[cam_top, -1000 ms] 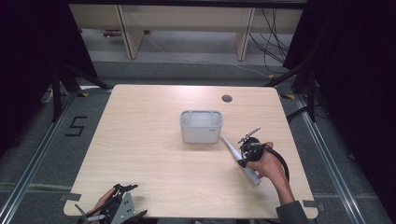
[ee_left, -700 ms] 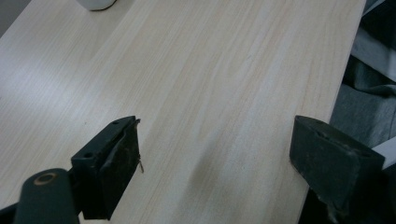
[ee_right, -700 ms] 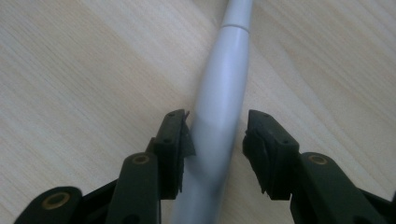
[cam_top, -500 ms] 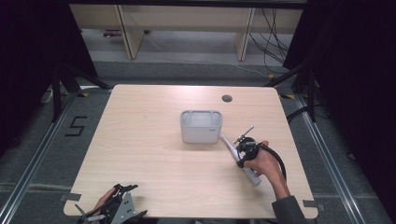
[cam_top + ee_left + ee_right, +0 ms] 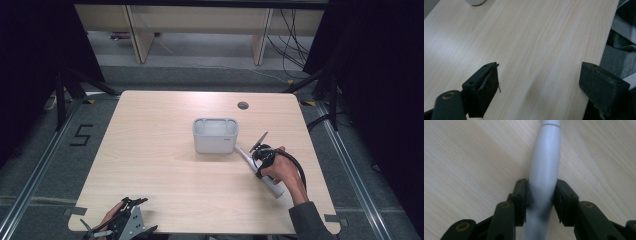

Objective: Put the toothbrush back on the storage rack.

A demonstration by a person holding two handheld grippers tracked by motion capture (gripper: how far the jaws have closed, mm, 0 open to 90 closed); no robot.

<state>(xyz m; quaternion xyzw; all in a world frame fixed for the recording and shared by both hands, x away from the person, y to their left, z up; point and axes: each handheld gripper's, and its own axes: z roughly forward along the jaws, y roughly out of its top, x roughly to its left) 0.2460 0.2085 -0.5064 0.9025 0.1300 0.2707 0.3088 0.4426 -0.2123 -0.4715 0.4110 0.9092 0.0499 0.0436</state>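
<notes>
A pale grey electric toothbrush [image 5: 274,189] lies slanted on the wooden table [image 5: 150,150], its head pointing at the grey bin [image 5: 215,142]. My right gripper [image 5: 260,159] points down over its handle. In the right gripper view the handle [image 5: 546,157] runs up between the two black pads [image 5: 520,192], which touch it on both sides; my right gripper [image 5: 541,187] has just been closing on it. My left gripper [image 5: 134,202] rests at the table's near left edge. Its jaws stand wide open over bare wood [image 5: 539,77] with nothing between them.
The bin stands mid-table, just left of the toothbrush head; its rounded base [image 5: 475,2] shows at the top of the left gripper view. A round cable hole [image 5: 243,105] sits near the far edge. Dark floor and shelving lie beyond the table.
My right hand has shifted slightly toward the bin along the toothbrush, and its jaws have narrowed onto the handle. The toothbrush and the left gripper have stayed put.
</notes>
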